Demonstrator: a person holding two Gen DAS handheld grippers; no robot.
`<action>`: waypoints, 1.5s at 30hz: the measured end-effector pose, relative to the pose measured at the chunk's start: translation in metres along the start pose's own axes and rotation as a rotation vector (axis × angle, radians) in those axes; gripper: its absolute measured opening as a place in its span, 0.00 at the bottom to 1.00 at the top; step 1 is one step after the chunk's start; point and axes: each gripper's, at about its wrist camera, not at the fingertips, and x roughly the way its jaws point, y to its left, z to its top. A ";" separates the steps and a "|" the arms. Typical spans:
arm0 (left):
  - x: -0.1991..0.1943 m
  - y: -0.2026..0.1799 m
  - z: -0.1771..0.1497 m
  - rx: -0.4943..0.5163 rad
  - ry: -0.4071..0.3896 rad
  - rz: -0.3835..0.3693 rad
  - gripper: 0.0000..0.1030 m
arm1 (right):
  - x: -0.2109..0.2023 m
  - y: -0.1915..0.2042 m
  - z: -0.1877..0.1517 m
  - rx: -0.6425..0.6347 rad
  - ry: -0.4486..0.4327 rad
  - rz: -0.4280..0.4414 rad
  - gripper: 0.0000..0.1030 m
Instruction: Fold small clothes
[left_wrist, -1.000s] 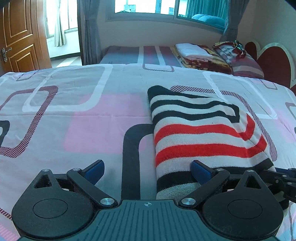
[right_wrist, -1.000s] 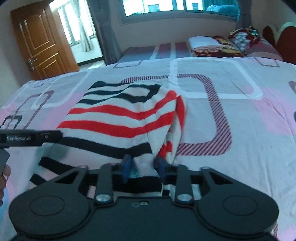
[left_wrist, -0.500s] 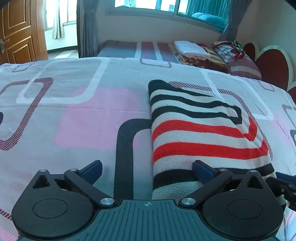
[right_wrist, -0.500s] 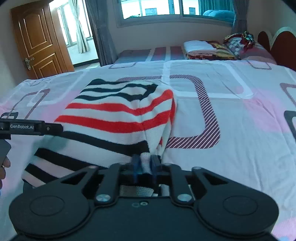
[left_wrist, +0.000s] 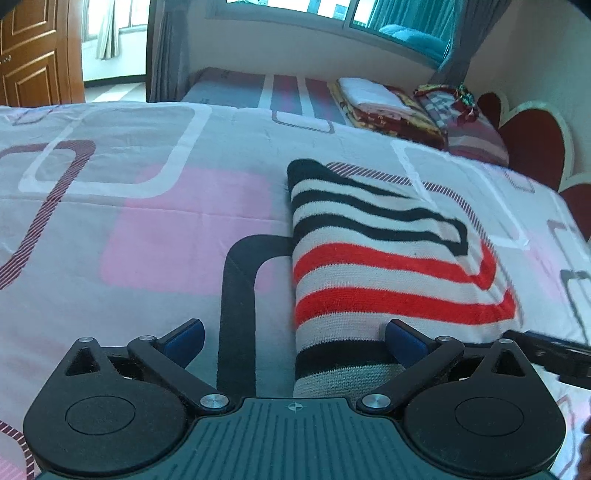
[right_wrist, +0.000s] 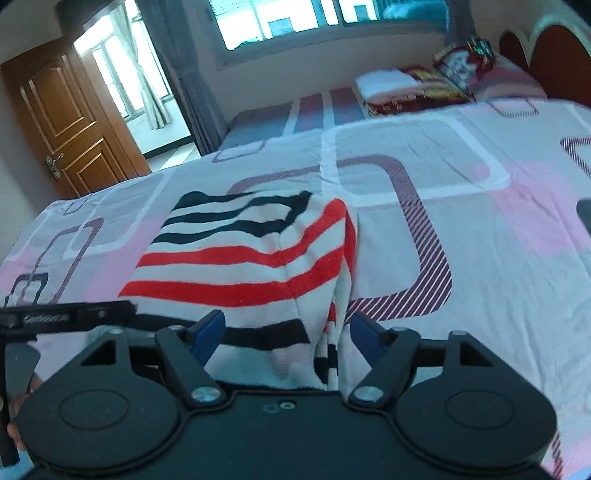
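A folded knit garment with black, red and white stripes (left_wrist: 384, 266) (right_wrist: 251, 266) lies on the patterned bedspread (left_wrist: 147, 221) (right_wrist: 480, 258). My left gripper (left_wrist: 293, 338) stands open at its near left corner, its right finger resting over the hem and its left finger above bare sheet. My right gripper (right_wrist: 286, 332) is opening over the garment's near right edge; the cloth lies between the blue pads but they do not press it. The left gripper's body (right_wrist: 66, 317) shows at the left of the right wrist view.
A stack of folded blankets and pillows (left_wrist: 388, 107) (right_wrist: 417, 88) sits on a second bed by the window. A red headboard (left_wrist: 532, 144) rises at the right. A wooden door (right_wrist: 70, 122) stands far left. A hand (right_wrist: 22, 398) shows at the lower left.
My right gripper was shut on the garment's near edge; its jaws have now spread and let the cloth go. The left gripper stayed open in about the same place.
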 end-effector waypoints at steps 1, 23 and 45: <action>0.000 0.002 0.000 -0.002 -0.003 0.000 1.00 | 0.004 -0.003 0.001 0.016 0.013 0.009 0.73; 0.047 -0.027 -0.011 -0.088 0.118 -0.229 0.71 | 0.045 -0.033 -0.008 0.147 0.099 0.178 0.39; -0.022 -0.012 0.011 0.031 -0.017 -0.160 0.52 | 0.008 0.012 -0.002 0.140 -0.050 0.252 0.32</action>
